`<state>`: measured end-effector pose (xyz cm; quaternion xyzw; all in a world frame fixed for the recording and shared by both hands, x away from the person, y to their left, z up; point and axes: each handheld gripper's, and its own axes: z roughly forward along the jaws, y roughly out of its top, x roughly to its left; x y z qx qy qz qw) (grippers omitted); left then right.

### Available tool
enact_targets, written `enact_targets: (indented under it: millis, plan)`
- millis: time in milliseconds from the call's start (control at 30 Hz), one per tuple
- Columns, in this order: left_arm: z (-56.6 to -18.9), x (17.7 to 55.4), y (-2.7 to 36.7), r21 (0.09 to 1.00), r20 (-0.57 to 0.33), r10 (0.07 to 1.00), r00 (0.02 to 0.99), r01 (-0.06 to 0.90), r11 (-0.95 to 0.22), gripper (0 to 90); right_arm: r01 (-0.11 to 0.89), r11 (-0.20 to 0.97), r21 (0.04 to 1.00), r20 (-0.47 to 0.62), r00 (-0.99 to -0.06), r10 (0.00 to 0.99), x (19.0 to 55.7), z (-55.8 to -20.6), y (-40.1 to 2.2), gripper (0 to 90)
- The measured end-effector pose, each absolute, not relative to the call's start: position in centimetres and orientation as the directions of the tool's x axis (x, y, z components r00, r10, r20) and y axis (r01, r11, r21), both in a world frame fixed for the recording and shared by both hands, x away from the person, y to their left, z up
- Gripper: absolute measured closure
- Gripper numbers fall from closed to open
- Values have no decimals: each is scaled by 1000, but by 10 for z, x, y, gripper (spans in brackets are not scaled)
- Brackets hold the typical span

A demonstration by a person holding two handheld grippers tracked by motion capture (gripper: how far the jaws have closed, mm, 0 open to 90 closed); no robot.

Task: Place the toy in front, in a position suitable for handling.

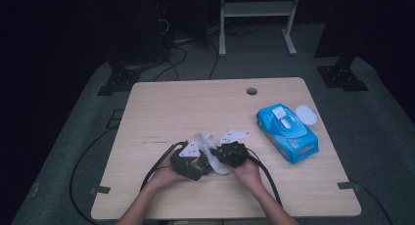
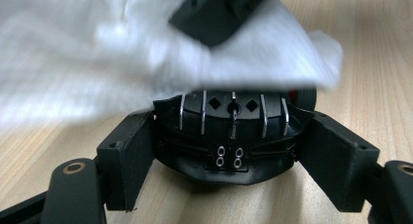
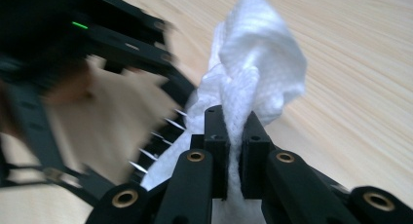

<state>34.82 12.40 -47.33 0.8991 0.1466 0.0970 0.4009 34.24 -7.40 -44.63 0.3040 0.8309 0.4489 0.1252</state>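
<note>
The right gripper (image 3: 236,136) has its jaws pinched almost together on a white wipe (image 3: 253,73). The cloth is squeezed flat between the two black pads and bunches up above them in a crumpled peak. In the high view that same gripper (image 1: 221,154) sits near the front middle of the table (image 1: 186,102), angled inward toward the other one.

The left gripper (image 2: 224,151) has its jaws spread fairly wide, and they're clamped around a round black gadget (image 2: 229,131) with little metal strips across its top and small ring-shaped contacts on the front. The pads press against both of its sides, and it sits low over the wood. The wipe (image 2: 97,53) hangs right behind and over it, with one black jaw of the right gripper poking into the top of the left gripper view.

From above, both hands come in from the bottom edge, the left hand (image 1: 164,177) and right hand (image 1: 248,172) close together, grippers almost nose to nose with the wipe (image 1: 208,146) bunched between them. The left gripper (image 1: 199,162) is tilted toward the right one.

Count: two grippers, one wipe in use, one black gadget, one blue pack of wipes (image 1: 287,132) over on the right side of the table, well apart from the hands, and one round white lid (image 1: 306,114) just beside the pack's far end.
</note>
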Motion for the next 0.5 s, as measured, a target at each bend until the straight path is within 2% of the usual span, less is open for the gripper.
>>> enact_targets:
  millis: [133, 300, 500]
  plan:
    - [-474, 348, 124, 749, 59, 344, 937, 186, -635, 240, 370, 444, 816, 33, -797, 603, 343, -446, -64, 841]
    - [-474, 348, 125, 754, 58, 344, 937, 185, -630, 240, 386, 450, 805, -4, -755, 656, 351, -447, -82, 841]
    - [-475, 348, 124, 741, 67, 338, 939, 180, -647, 240, 381, 429, 819, 34, -779, 626, 346, -448, -74, 842]
